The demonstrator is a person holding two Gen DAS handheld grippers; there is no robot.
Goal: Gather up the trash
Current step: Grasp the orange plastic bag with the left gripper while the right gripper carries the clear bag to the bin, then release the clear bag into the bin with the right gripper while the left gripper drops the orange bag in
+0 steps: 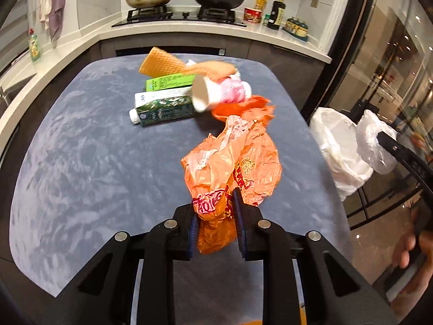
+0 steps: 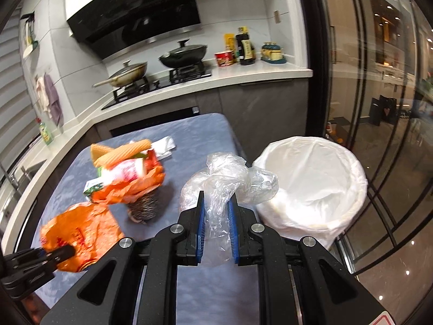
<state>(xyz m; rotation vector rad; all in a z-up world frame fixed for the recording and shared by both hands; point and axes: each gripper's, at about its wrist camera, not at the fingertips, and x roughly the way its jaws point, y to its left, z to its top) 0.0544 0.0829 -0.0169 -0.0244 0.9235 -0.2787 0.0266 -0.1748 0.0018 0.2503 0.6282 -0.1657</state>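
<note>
While print stays unreadable, left claw (image 1: 215,211) grips orange bag (image 1: 232,168) | right claw (image 2: 216,216) grips clear bag (image 2: 227,178)

The grey-blue table (image 1: 81,149) carries two cartons (image 1: 165,108), a cup (image 1: 216,93), orange wrappers (image 1: 243,108) and a waffle cloth (image 1: 167,63).

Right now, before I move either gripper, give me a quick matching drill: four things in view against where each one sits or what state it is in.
Things
1. orange bag
2. clear bag
3. paper cup
4. bin

States
A. lined in white, standing beside the table's right edge
B. lying on its side in the trash pile
C. pinched in the left gripper
D. pinched in the right gripper

Pairs: 1-C, 2-D, 3-B, 4-A
</note>
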